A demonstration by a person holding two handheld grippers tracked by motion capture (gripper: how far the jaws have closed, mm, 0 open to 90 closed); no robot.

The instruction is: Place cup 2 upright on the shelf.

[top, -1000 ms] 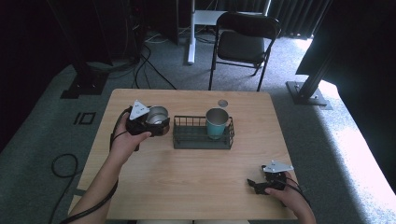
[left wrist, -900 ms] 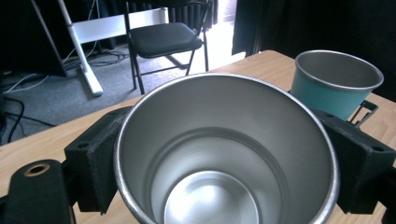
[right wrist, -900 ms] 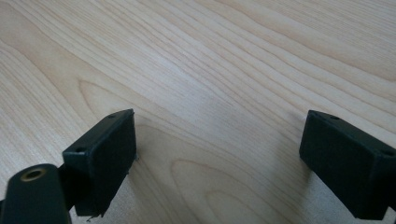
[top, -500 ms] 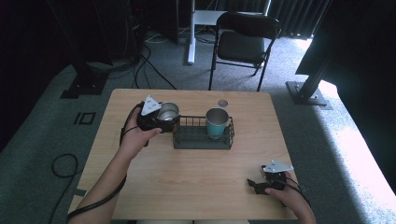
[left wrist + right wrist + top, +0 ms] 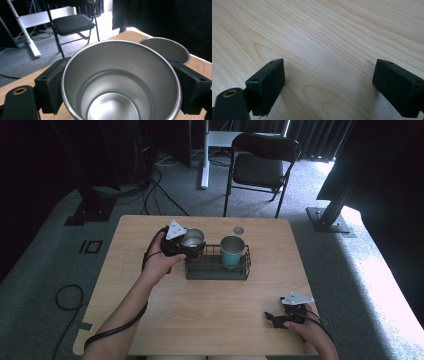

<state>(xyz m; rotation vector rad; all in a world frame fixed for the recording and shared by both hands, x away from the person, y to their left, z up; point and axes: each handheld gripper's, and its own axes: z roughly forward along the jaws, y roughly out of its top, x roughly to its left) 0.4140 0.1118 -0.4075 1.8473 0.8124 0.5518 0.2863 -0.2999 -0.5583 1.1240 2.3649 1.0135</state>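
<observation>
At frame centre, the left tongs (image 5: 186, 247) clamp a steel cup (image 5: 192, 239) over the wire basket (image 5: 217, 270), whose rim it could snag; the right tongs (image 5: 272, 316) gape wide.

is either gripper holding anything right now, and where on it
The left gripper clamps a steel cup by its outer sides near the rim. The right gripper holds nothing, jaws open.

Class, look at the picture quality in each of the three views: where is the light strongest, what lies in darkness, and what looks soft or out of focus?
High view: sunlight washes out the carpet at right, the background stays dark. Left gripper view: the steel cup shows soft sheen, the window glow behind the chair is overexposed. Right gripper view: the table is evenly lit with crisp grain, the near fingers look slightly soft.
</observation>
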